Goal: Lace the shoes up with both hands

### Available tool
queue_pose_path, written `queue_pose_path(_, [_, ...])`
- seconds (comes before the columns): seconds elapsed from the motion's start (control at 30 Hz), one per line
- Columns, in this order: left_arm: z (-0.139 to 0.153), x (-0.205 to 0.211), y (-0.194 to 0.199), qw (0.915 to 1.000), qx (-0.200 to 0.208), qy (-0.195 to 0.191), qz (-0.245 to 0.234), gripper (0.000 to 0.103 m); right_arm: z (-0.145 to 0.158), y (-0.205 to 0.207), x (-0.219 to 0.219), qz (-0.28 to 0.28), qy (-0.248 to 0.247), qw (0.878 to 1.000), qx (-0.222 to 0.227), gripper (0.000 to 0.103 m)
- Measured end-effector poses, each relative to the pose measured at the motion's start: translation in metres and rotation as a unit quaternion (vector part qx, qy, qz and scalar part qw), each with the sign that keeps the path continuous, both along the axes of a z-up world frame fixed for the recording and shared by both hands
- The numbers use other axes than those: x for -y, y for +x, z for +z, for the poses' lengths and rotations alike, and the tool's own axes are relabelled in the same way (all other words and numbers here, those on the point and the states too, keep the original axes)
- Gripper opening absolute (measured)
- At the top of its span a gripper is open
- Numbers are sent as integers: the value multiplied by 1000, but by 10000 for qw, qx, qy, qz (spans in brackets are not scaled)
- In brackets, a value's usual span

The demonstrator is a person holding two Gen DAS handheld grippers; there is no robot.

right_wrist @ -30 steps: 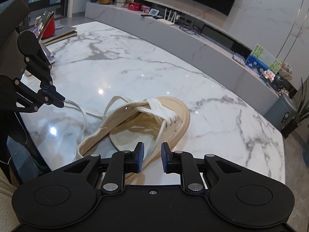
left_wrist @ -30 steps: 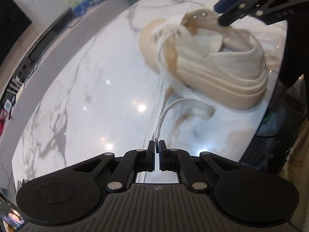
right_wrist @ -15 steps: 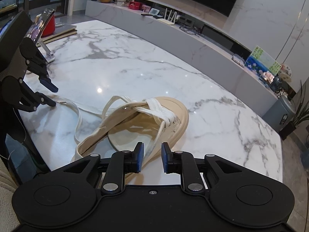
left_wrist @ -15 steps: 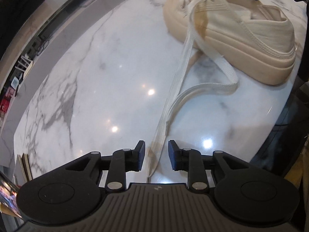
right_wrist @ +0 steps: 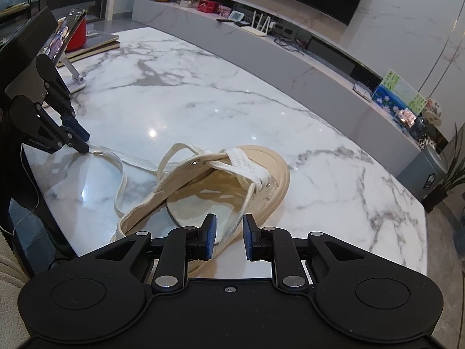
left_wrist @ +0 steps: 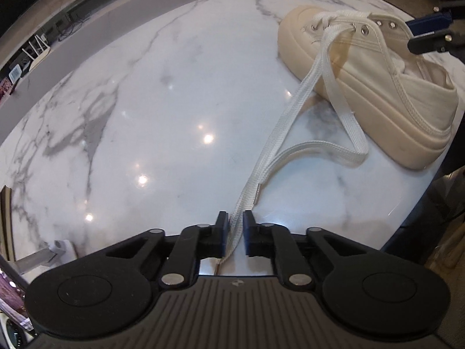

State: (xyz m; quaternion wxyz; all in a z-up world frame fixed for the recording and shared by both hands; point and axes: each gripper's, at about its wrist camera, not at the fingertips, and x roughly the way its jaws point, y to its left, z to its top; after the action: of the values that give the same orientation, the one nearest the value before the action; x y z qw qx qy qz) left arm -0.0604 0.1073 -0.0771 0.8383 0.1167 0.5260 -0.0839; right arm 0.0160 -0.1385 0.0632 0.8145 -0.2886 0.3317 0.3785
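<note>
A cream platform sneaker (left_wrist: 377,87) (right_wrist: 232,192) lies on the white marble table (left_wrist: 145,116), toe pointing away from me. Its white lace (left_wrist: 290,116) trails off the front eyelets across the table. My left gripper (left_wrist: 233,218) is shut on one strand of it, a little back from the strand's end. The other strand's metal tip (left_wrist: 257,193) lies just ahead of the jaws. From the right wrist, the left gripper (right_wrist: 85,142) pinches the lace at the table's near-left edge. My right gripper (right_wrist: 229,226) hovers open over the shoe's heel opening, a loose strand passing under the gap.
A phone on a stand (right_wrist: 62,33), a red pot (right_wrist: 78,36) and a notebook (right_wrist: 96,45) sit at the table's far left. The table edge runs close by the shoe's heel (left_wrist: 436,180). A grey sideboard (right_wrist: 290,55) with small items lines the wall.
The left gripper let go of the lace tip, opened, slid along the strand and shut on it again, rolling as it went. The right gripper and the shoe stayed put.
</note>
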Motion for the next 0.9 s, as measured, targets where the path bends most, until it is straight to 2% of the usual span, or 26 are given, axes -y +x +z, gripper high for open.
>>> queue_pose_path(0.07, [0,0,1,10000,28,-14,57,2,0,-1,0,5,-6,10000,-1,19])
queue_pose_path(0.13, [-1,1,2,9997,73,179,113,1,0,-2,0,14,-13,10000,0,23])
queue_pose_path(0.23, [0,0,5,9989,171,403,159,1,1,-4,0,25,-26,10000,15,23])
queue_pose_path(0.43, [28,-13,12,9946,642,623,518,1,1,-6,0,42,-24,10000,3,23])
queue_pose_path(0.53, [45,-12,16,9927,908,588,543,1,0,-7,-1,80,-51,10000,29,23])
queue_pose_path(0.73, [88,20,28,9854,1571,648,107,1,2,-9,-2,105,-57,9999,70,23])
queue_pose_path(0.9, [110,46,38,9777,1925,771,-336,1,3,-10,-2,124,-58,9999,103,23])
